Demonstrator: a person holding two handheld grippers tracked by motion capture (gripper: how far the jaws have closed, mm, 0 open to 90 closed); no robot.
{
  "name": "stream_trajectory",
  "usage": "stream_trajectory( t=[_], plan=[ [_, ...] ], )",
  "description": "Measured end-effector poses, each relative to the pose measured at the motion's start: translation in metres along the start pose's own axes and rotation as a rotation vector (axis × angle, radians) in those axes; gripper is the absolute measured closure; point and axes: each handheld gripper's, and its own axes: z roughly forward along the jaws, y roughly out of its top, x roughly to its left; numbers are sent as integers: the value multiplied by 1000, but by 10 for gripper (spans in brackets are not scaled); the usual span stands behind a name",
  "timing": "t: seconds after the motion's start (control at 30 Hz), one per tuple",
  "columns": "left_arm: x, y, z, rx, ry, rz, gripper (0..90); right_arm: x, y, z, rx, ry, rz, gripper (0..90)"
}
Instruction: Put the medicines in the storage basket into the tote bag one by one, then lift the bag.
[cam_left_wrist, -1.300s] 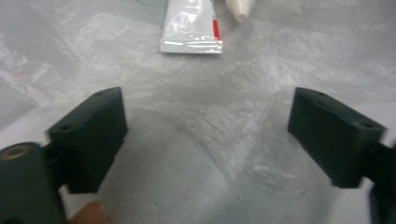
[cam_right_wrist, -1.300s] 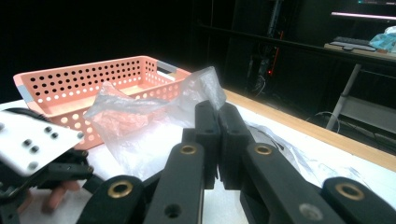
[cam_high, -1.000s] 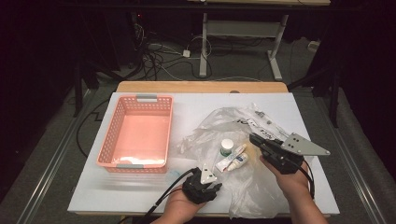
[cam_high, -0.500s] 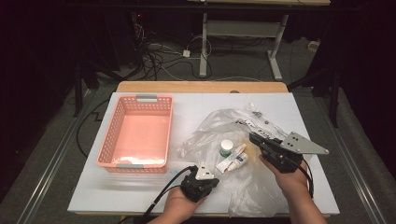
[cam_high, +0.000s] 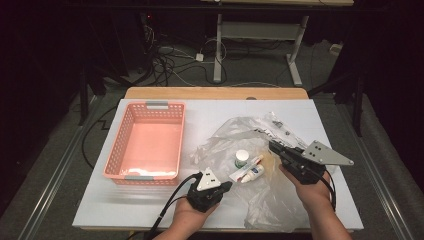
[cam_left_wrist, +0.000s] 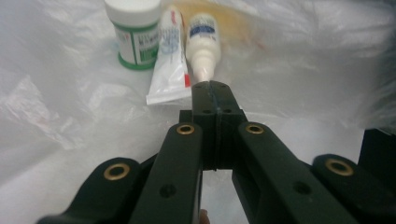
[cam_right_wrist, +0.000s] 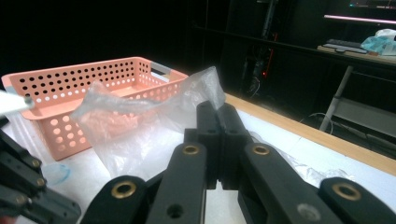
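The room is dark all round, cables trailing over the floor behind a white counter (cam_high: 220, 115) with a pink basket (cam_high: 148, 141) on its left part. Compared with a second ago, the left gripper (cam_high: 226, 186) has slid a little toward the crumpled clear plastic bag (cam_high: 235, 135), while the right gripper (cam_high: 274, 146) has hardly shifted and stays at the bag's right side. To my eye that means the bag is being pinned or lifted on the right so the left can go in for what lies on it.

In the right gripper view the jaws are pressed together, with a fold of the thin film standing up at their tips; I judge they have it pinched. In the left gripper view the jaws are closed with nothing between them, their tips just short of the nozzle of a small white bottle (cam_left_wrist: 201, 39).

That bottle lies on the film beside a white tube (cam_left_wrist: 169, 60) and an upright white jar (cam_left_wrist: 134, 30) with a green label. All three sit close together near the middle of the bag, right of the basket.
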Motion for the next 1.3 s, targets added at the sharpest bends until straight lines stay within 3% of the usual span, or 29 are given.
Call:
stream_trajectory(
  t=[0.27,0.53,0.7,0.77,1.03,1.3],
  plan=[
    [3,13,-14,-84,16,15,887,1,4,-1,-14,-11,4,900],
    [10,39,-32,-166,40,41,887,-6,17,5,-42,-28,14,900],
    [18,70,-40,-239,77,64,887,-12,30,19,-44,-35,3,900],
    [21,83,-44,-272,83,51,887,-14,36,23,-52,-46,6,900],
    [31,151,-60,-386,124,89,886,-23,68,43,-106,-88,15,900],
    [34,211,-66,-458,155,156,887,-43,110,40,-195,-164,19,900]
  ],
)
